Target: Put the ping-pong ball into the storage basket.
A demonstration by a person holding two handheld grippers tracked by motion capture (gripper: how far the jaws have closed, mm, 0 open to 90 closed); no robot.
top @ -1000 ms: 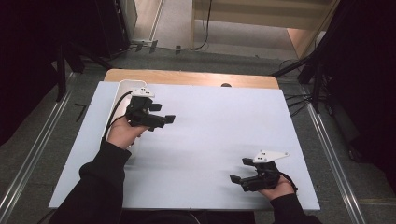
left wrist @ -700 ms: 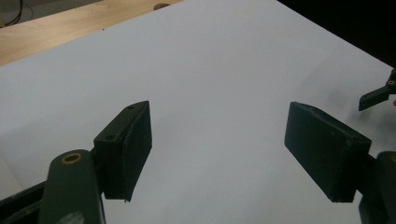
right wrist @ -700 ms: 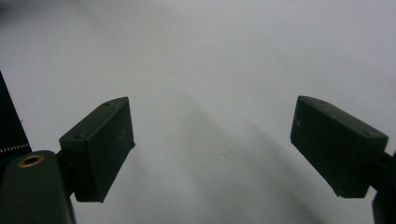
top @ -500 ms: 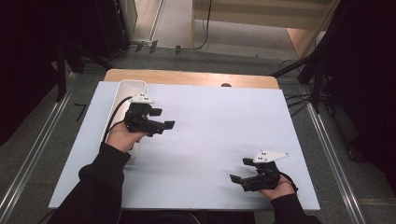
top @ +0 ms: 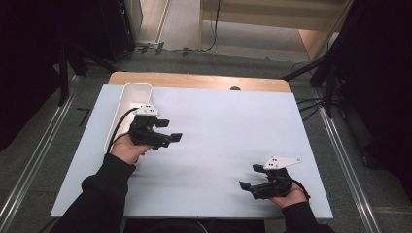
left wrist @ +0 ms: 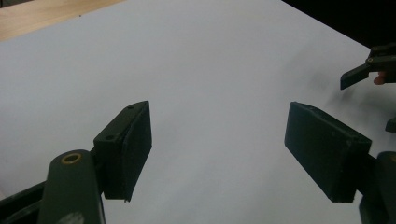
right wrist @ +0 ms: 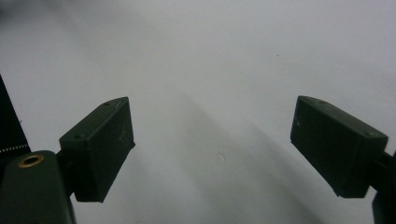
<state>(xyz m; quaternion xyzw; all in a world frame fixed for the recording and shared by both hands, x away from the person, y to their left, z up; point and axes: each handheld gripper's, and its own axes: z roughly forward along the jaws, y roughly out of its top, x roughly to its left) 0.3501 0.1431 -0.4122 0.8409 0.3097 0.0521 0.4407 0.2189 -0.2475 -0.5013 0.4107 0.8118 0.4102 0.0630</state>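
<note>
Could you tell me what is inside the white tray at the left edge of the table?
The far end of the white tray looks bare inside. The left gripper and its hand cover the near part, so what lies there cannot be seen.

On the table (top: 214, 121) the left gripper (top: 170, 137) sits left of centre, just beside the tray (top: 127, 97) that lies along the left edge (behind the hand). The right gripper (top: 250, 178) is well apart, at the near right corner.

Matt white table sheet (top: 218, 126), bare wood edge (top: 194, 80), glossy white plastic bin (top: 127, 102).
</note>
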